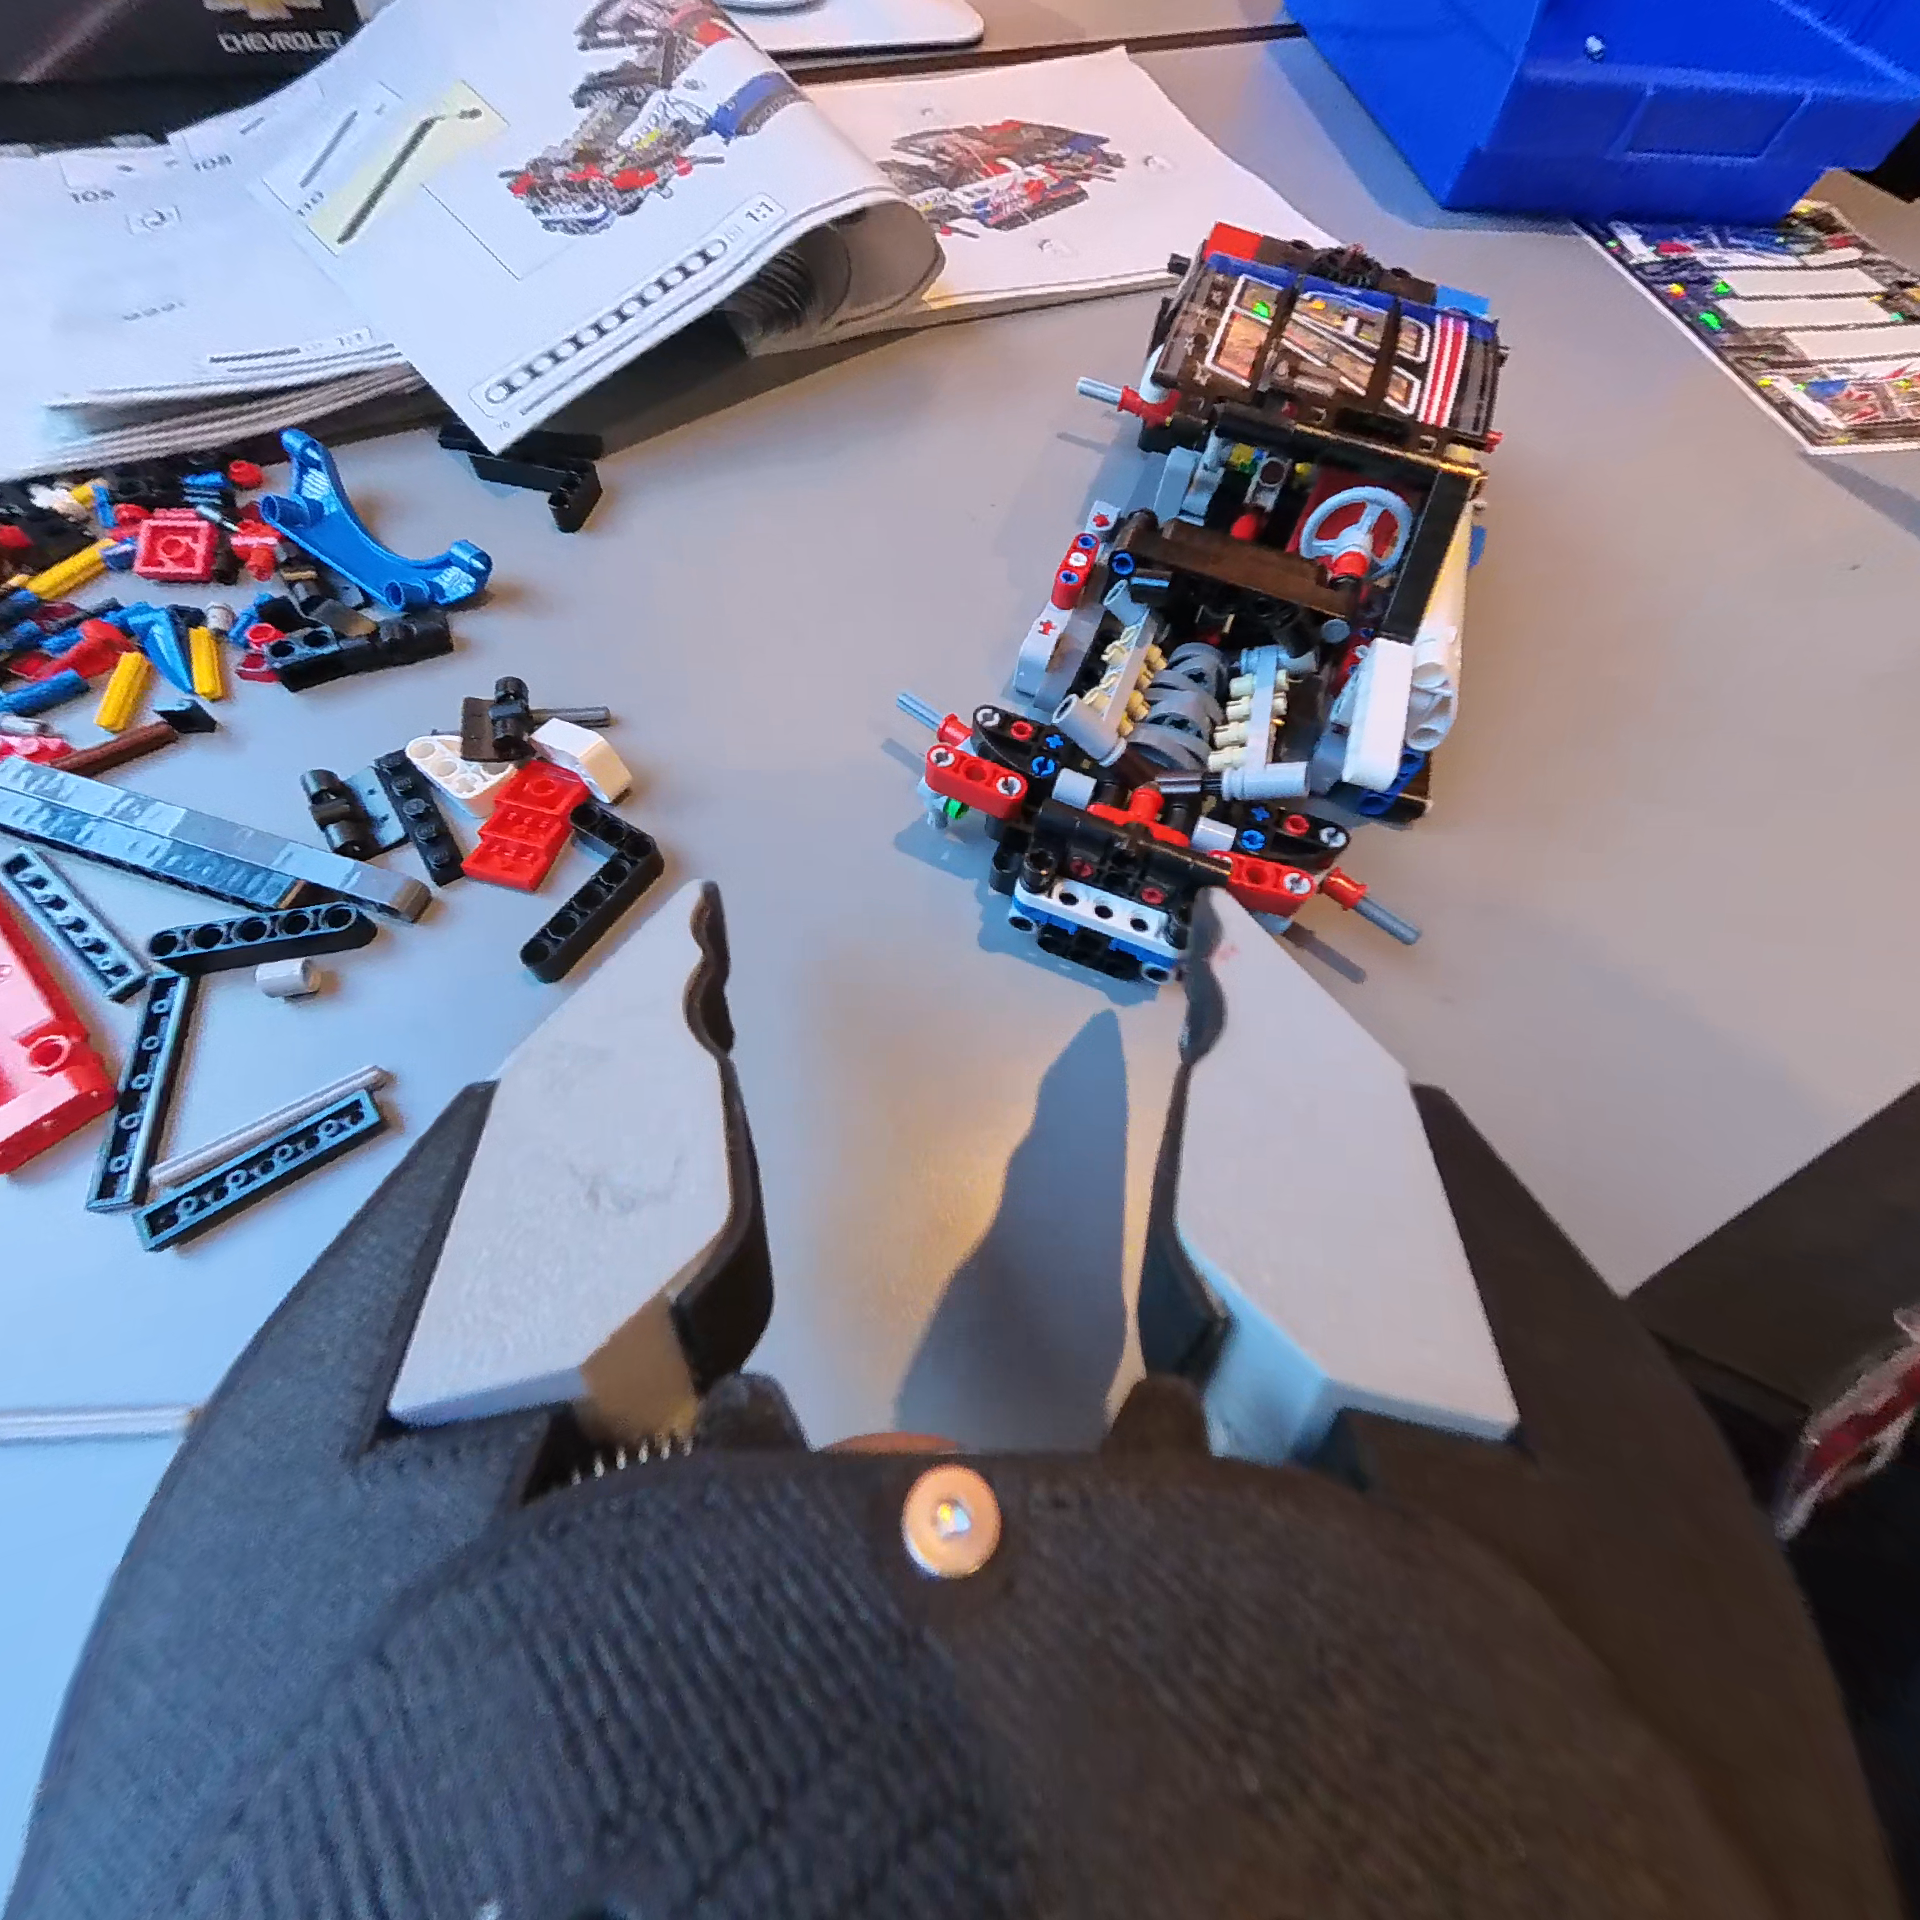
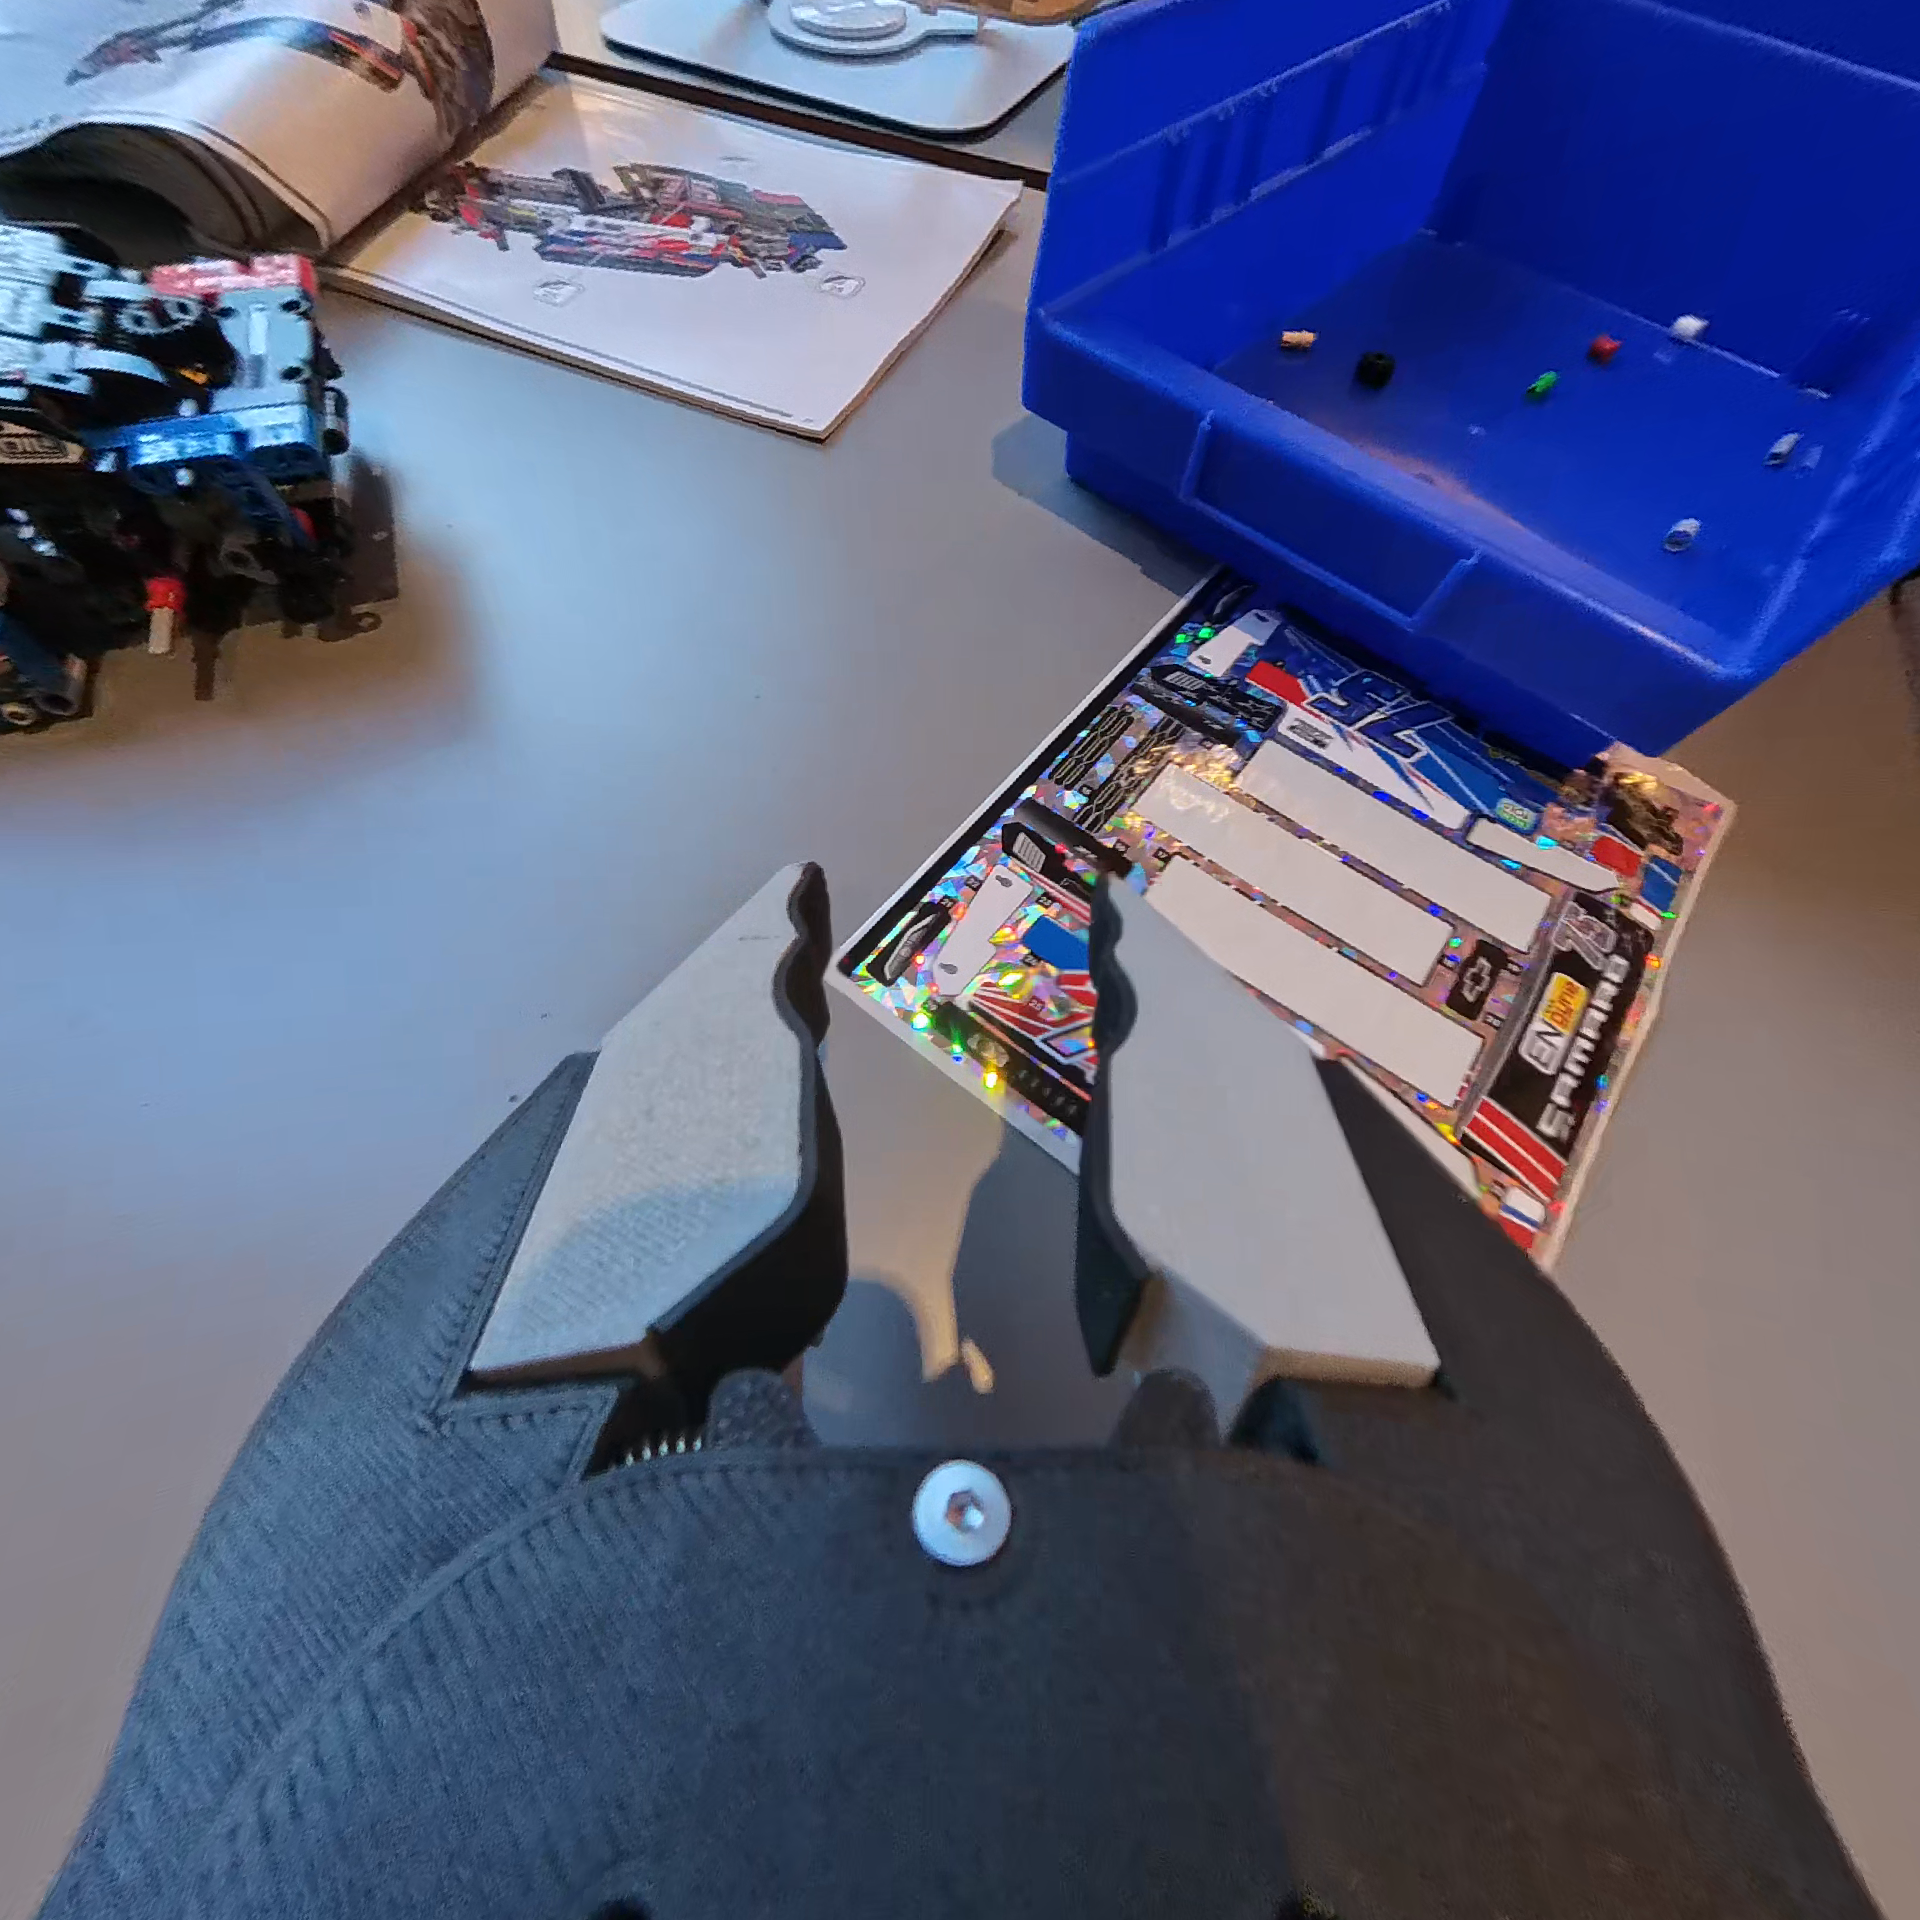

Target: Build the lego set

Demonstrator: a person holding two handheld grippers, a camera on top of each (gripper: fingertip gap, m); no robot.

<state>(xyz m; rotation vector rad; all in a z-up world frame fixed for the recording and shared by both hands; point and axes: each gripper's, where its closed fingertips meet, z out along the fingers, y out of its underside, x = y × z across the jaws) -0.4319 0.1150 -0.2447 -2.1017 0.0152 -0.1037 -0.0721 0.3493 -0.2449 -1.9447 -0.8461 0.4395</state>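
left wrist view: the left hand-held gripper [image 1: 951, 935] hangs above the grey bench [image 1: 790, 582], jaws spread wide with nothing between them; its right fingertip lies just beside the near end of the partly built lego car [image 1: 1247, 623], though contact cannot be judged. the car stands on the bench right of centre, its grey steering wheel [image 1: 1356, 525] showing. loose lego pieces [image 1: 312, 748] are scattered to the left, among them a blue curved piece [image 1: 364, 540] and a black l-shaped beam [image 1: 597, 894]. an open instruction booklet [image 1: 540, 208] lies at the far left.

right wrist view: the right hand-held gripper [image 2: 961, 904] is moderately open and empty, over the near left corner of a glittering sticker sheet [image 2: 1351, 883]. a blue bin [image 2: 1455, 436] holding a few small pieces rests on the sheet's far edge. the car [image 2: 166, 436] appears blurred at the left.
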